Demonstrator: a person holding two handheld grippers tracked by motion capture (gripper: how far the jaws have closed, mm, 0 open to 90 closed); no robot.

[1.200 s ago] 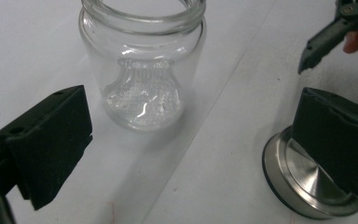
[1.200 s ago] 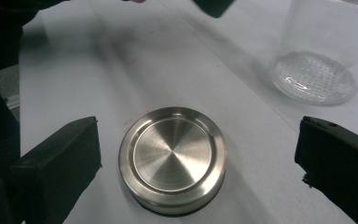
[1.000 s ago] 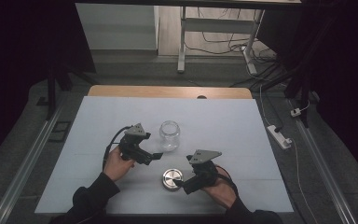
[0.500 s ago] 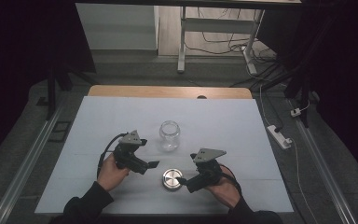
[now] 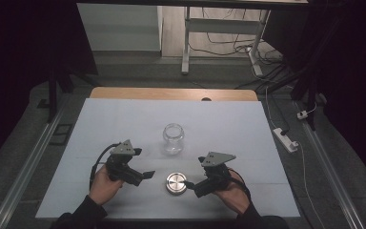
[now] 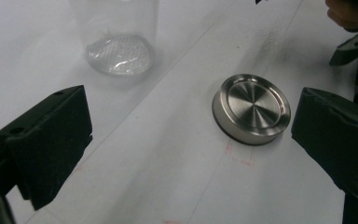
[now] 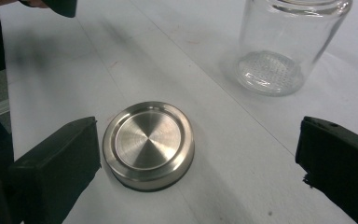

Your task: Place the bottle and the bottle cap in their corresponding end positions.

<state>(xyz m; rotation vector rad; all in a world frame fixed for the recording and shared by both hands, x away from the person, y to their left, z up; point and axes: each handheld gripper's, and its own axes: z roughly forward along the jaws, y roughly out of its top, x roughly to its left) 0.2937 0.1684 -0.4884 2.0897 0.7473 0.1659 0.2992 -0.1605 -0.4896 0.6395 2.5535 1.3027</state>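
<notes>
1. Both sets of jaws are standing wide apart, gripping nothing.
2. Left gripper [image 5: 145,175] is sitting just left of the lid [image 5: 177,183], jaws pointing right at it.
3. Right gripper [image 5: 194,185] is sitting just right of the lid, one jaw nearly touching its rim.
4. Lid is lying flat on the table [image 5: 248,138], near edge, centre.
5. Jar [image 5: 173,138] is standing upright and open, farther back, apart from the lid.

black grippers [image 5: 145,175] (grey plates), dark sleeves [image 5: 83,215]
</notes>
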